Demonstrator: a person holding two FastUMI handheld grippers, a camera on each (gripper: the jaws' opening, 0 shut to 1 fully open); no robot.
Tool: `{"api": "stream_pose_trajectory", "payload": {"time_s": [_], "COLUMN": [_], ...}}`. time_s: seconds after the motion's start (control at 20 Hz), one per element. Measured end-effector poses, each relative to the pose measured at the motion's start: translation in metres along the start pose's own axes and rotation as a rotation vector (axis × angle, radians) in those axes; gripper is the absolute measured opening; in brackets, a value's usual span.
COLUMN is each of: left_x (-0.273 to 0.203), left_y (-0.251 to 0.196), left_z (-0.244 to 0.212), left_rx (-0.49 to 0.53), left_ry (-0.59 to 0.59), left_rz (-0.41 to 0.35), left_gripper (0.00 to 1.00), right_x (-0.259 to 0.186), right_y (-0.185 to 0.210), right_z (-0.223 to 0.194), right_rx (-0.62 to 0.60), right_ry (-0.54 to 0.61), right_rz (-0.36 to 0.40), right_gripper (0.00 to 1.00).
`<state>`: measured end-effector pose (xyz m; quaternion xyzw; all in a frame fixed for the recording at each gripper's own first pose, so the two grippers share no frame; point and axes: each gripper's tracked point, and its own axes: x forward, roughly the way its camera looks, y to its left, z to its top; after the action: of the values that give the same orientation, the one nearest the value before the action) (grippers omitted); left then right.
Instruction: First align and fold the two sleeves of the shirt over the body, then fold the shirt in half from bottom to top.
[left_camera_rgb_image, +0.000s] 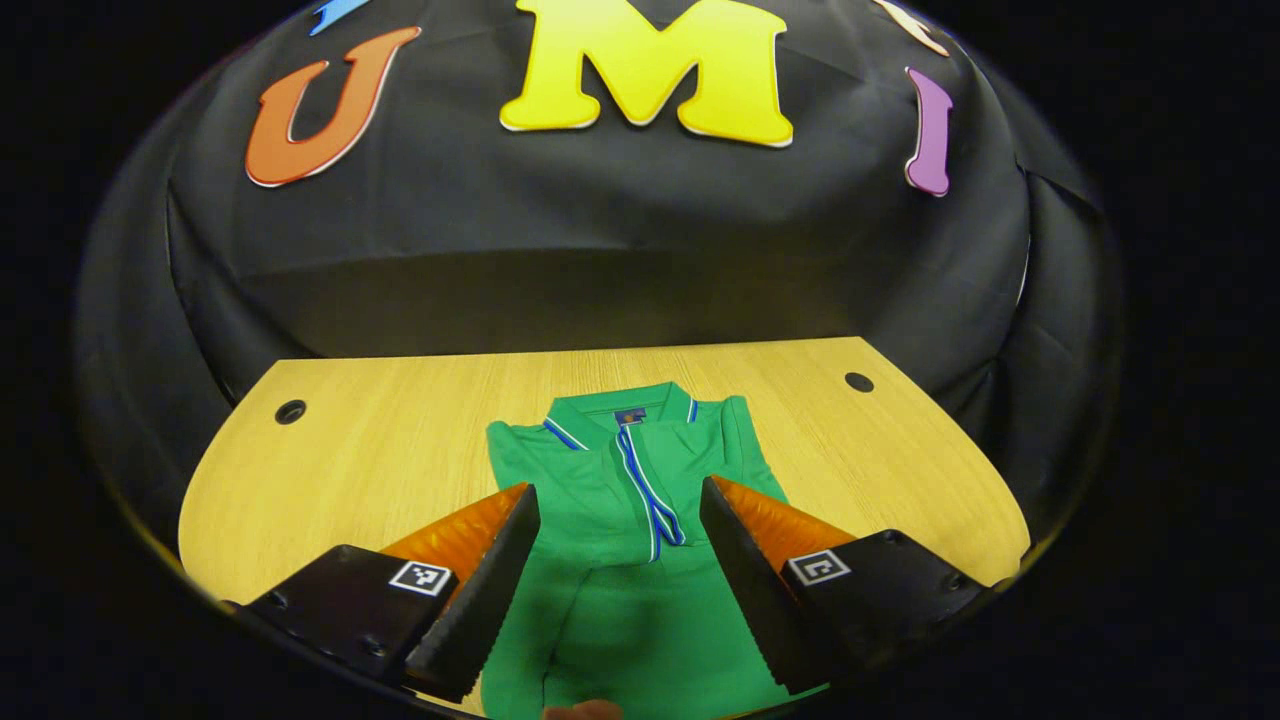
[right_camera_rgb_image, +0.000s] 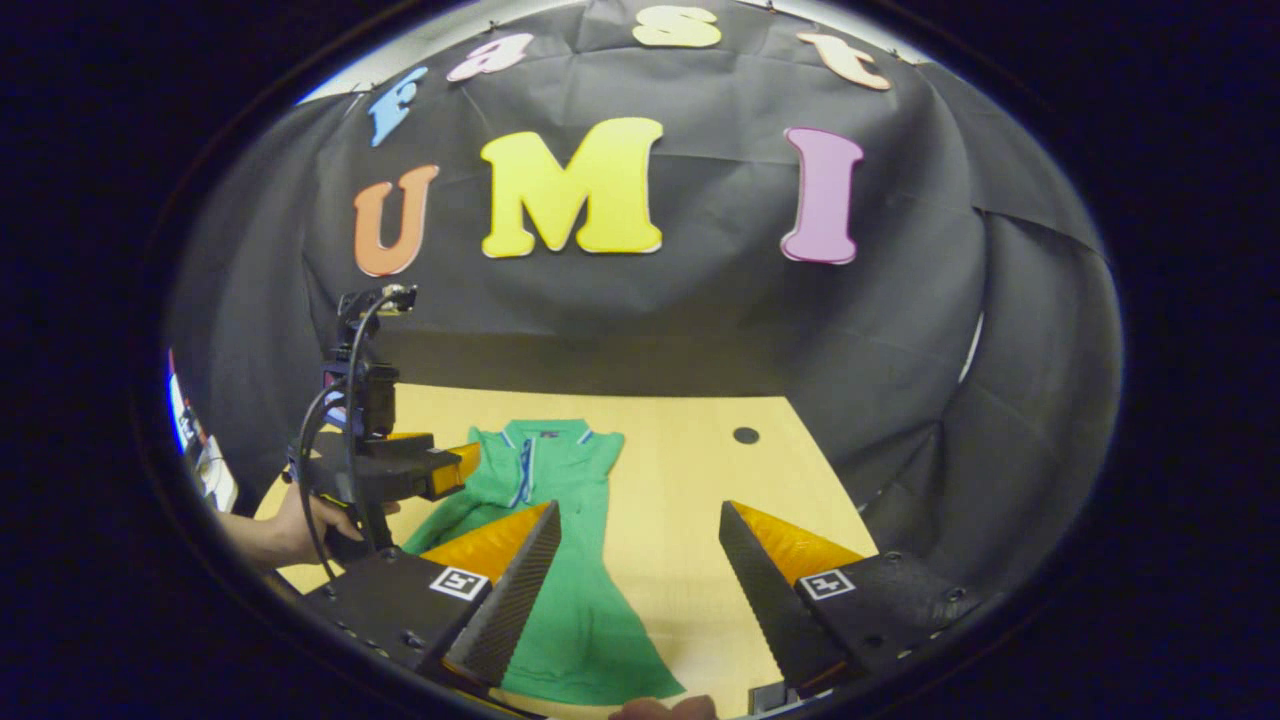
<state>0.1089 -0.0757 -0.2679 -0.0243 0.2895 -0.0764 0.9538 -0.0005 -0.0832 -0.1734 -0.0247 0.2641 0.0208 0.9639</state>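
Note:
A green polo shirt (left_camera_rgb_image: 620, 600) with a blue-and-white trimmed collar lies front up on the wooden table (left_camera_rgb_image: 400, 450), collar toward the back wall. Its sides look folded in over the body, so it forms a narrow strip (right_camera_rgb_image: 575, 560). My left gripper (left_camera_rgb_image: 617, 490) hovers open over the chest, one finger on each side of the placket. In the right gripper view, a hand (right_camera_rgb_image: 300, 530) holds the left gripper (right_camera_rgb_image: 465, 458) at the shirt's left shoulder. My right gripper (right_camera_rgb_image: 640, 505) stands open with nothing between its fingers, above bare table just right of the shirt.
The table has a round hole near each back corner (left_camera_rgb_image: 290, 411) (left_camera_rgb_image: 858, 381) (right_camera_rgb_image: 745, 435). Black cloth walls close in the back and sides. Bare wood (right_camera_rgb_image: 690, 470) lies to the right of the shirt. A bit of a hand (right_camera_rgb_image: 665, 708) shows at the bottom edge.

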Motion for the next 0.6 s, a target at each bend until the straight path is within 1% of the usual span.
{"api": "stream_pose_trajectory", "payload": {"time_s": [0.05, 0.2, 0.25, 0.4, 0.5, 0.55, 0.6], "left_x": [-0.016, -0.063, -0.079, -0.114, -0.126, -0.132, -0.144], "left_y": [0.005, 0.036, 0.047, 0.062, 0.066, 0.064, 0.065], "left_z": [0.002, -0.012, -0.022, -0.064, -0.096, -0.115, -0.139], "left_rx": [-0.003, 0.000, -0.010, -0.065, -0.081, -0.081, -0.075], "left_ry": [-0.013, -0.010, 0.007, 0.085, 0.153, 0.204, 0.260], "left_rz": [0.008, 0.079, 0.104, 0.129, 0.106, 0.071, 0.049], "left_gripper": [1.00, 1.00, 1.00, 1.00, 1.00, 1.00, 1.00], "right_x": [0.000, 0.005, 0.007, 0.011, 0.015, 0.015, 0.015], "right_y": [0.004, 0.005, 0.004, 0.001, -0.006, -0.007, -0.009], "right_z": [-0.003, -0.020, -0.027, -0.059, -0.087, -0.103, -0.120], "right_rx": [-0.006, -0.035, -0.048, -0.061, -0.076, -0.085, -0.093], "right_ry": [0.010, 0.049, 0.065, 0.127, 0.190, 0.227, 0.272], "right_rz": [0.030, 0.074, 0.078, 0.103, 0.093, 0.096, 0.100], "right_gripper": [0.97, 0.97, 0.97, 0.97, 0.96, 0.98, 0.97]}}
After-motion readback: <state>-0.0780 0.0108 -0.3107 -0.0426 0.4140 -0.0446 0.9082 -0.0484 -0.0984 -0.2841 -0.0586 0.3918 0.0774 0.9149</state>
